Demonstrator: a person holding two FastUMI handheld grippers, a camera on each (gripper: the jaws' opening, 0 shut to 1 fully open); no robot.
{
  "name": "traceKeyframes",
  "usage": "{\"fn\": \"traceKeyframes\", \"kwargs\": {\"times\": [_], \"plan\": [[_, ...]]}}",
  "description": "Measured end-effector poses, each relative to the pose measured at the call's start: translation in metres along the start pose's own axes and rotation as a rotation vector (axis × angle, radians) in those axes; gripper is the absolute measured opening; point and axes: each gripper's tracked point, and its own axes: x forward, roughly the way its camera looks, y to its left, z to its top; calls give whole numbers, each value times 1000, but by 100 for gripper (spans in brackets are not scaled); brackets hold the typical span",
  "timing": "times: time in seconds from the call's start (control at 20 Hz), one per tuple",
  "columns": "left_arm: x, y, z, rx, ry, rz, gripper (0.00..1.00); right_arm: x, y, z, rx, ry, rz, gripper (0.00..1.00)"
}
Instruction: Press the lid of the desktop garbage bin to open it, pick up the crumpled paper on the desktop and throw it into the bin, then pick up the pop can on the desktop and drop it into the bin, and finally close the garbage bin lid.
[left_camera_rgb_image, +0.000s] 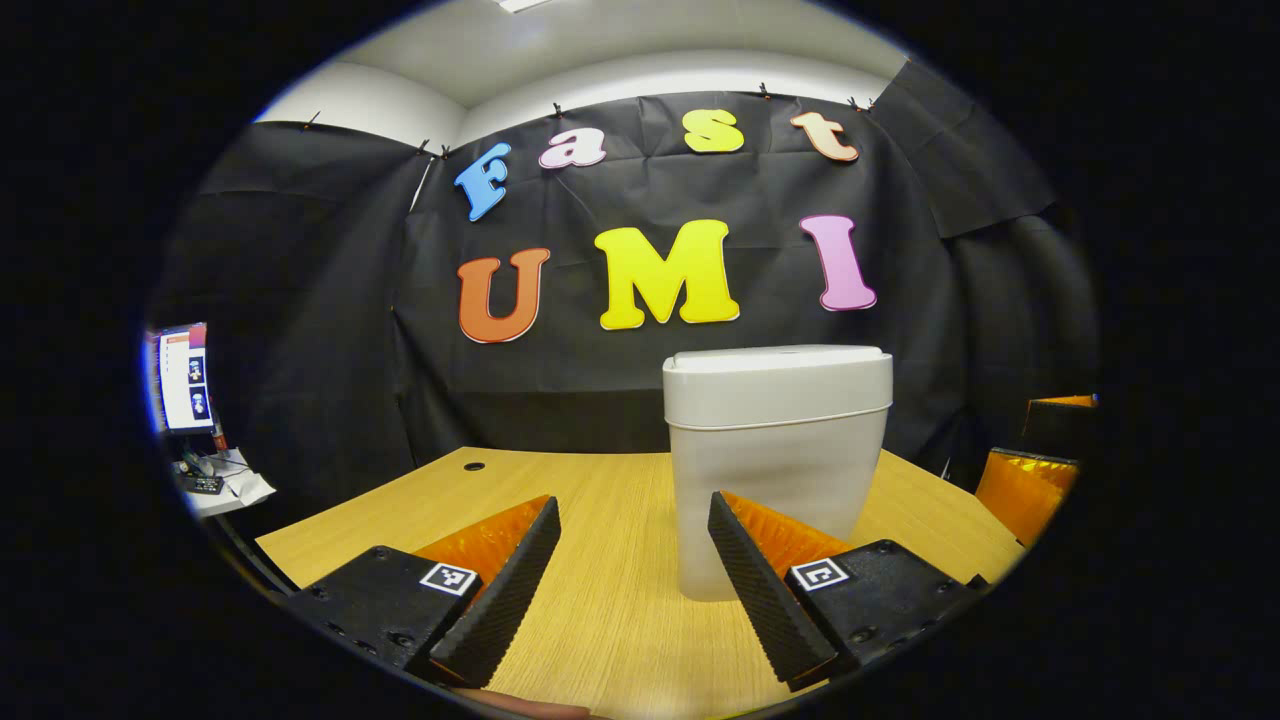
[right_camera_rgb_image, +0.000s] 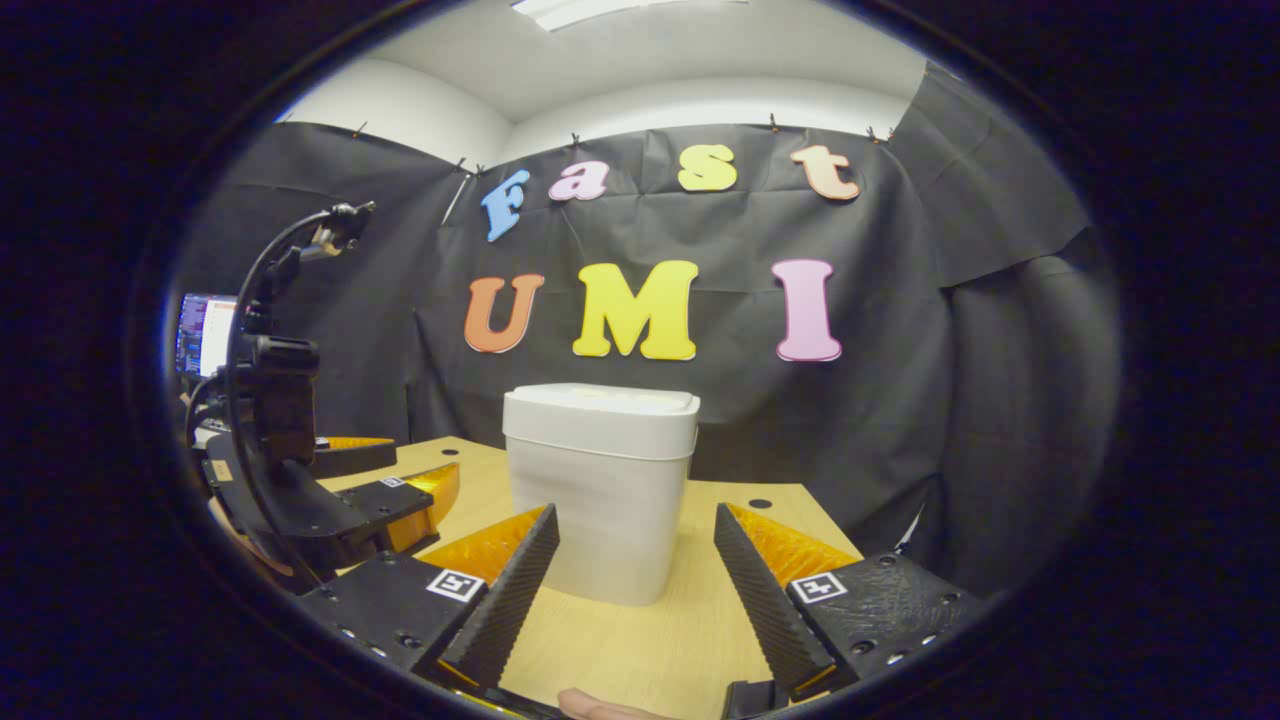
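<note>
Left gripper view: bin stands on the table, at 1 o'clock from the left gripper, near it.
Right gripper view: bin at 12 o'clock from the right gripper; left gripper at 9 o'clock of the bin, apart from it.
Left claw: wide, holding nothing.
Right claw: wide, holding nothing.
Lid: down, sitting flat on the bin.
Paper, can: I cannot tell where they lie.
Progress: judged at the start, or at the end with the lid closed again; the pictures do not settle which.
If at the start: press lid, bin paper, bin can, close lid.
</note>
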Motion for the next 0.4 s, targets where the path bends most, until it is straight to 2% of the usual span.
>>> {"fn": "traceKeyframes", "kwargs": {"times": [0.3, 0.35, 0.4], "plan": [[4, -13, -2, -3, -10, -19, 98, 8, 7, -7, 4, 8, 13, 95], [5, -10, -4, -3, -12, -12, 98, 10, 8, -6, 18, 0, 17, 98], [7, -6, -9, -9, -8, -8, 98, 11, 9, -4, 32, -10, 21, 95]]}}
